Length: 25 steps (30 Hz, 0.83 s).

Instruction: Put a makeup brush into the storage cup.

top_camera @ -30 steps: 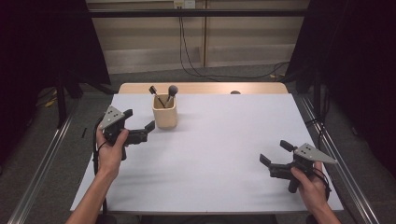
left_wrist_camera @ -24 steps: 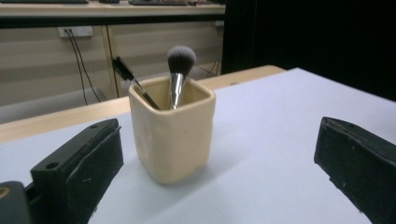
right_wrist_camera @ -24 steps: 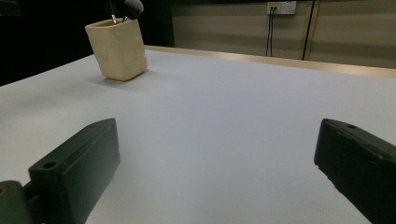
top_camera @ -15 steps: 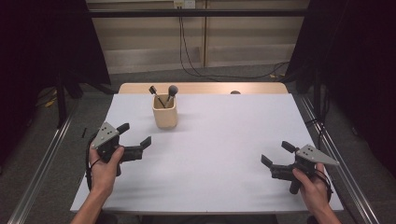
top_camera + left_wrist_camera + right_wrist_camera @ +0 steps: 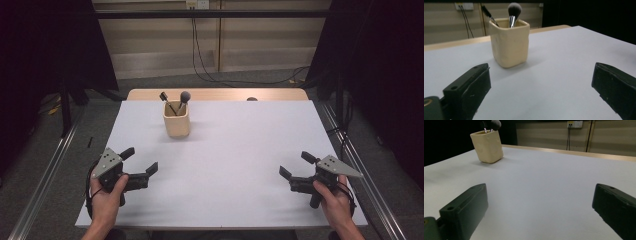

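A cream square cup (image 5: 176, 121) stands upright on the white table (image 5: 235, 145), toward the far left, with two makeup brushes (image 5: 184, 98) in it. The same cup (image 5: 509, 42) appears ahead in the left gripper view, and far off at upper left as the cup (image 5: 488, 146) in the right gripper view. My left gripper (image 5: 141, 161) rests low at the near left, open and empty, well short of the cup. At the near right my right gripper (image 5: 297, 165) is open too, holding nothing.
A strip of wooden tabletop (image 5: 220, 94) shows along the far edge, with a small dark object (image 5: 252, 99) on it. Cables (image 5: 200, 55) hang down the back wall. Metal rails (image 5: 45, 185) run along both sides of the table.
My left gripper has drawn back from beside the cup toward the near left edge and lowered. The right gripper has barely shifted.
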### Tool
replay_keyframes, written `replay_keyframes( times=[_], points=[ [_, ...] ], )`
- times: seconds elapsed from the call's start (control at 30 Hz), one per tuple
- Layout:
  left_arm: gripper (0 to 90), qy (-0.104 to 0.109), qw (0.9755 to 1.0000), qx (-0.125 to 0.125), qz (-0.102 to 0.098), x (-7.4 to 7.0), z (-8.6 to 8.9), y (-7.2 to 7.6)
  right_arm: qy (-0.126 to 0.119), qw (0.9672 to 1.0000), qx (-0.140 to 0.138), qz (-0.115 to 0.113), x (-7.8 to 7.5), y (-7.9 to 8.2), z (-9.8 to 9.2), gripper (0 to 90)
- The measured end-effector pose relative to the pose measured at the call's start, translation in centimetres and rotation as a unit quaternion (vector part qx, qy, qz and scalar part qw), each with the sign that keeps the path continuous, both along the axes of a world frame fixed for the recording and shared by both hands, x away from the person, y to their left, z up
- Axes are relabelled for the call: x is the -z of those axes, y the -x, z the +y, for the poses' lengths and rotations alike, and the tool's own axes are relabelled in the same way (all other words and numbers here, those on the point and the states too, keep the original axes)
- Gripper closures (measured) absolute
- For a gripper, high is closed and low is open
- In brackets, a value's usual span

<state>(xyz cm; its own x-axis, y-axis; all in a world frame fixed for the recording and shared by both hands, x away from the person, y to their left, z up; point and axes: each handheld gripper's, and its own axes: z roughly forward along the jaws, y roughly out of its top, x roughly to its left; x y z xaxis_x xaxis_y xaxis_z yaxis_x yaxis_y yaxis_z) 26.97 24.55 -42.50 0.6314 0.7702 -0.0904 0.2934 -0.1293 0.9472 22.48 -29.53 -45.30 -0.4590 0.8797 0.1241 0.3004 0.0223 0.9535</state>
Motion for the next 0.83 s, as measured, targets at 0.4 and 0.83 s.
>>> replay_keyframes(
  times=[0.4,0.83],
  points=[
    [2.1,-0.001,0.9997,0.017,-0.019,0.7,-0.2,0.8,0.002,1.0000,0.004,-0.003,0.0,0.3,-0.1,0.0],
    [2.1,0.000,0.9998,0.013,-0.017,0.9,0.0,1.3,0.010,0.9999,-0.008,-0.003,0.1,0.2,0.3,0.0]
  ],
)
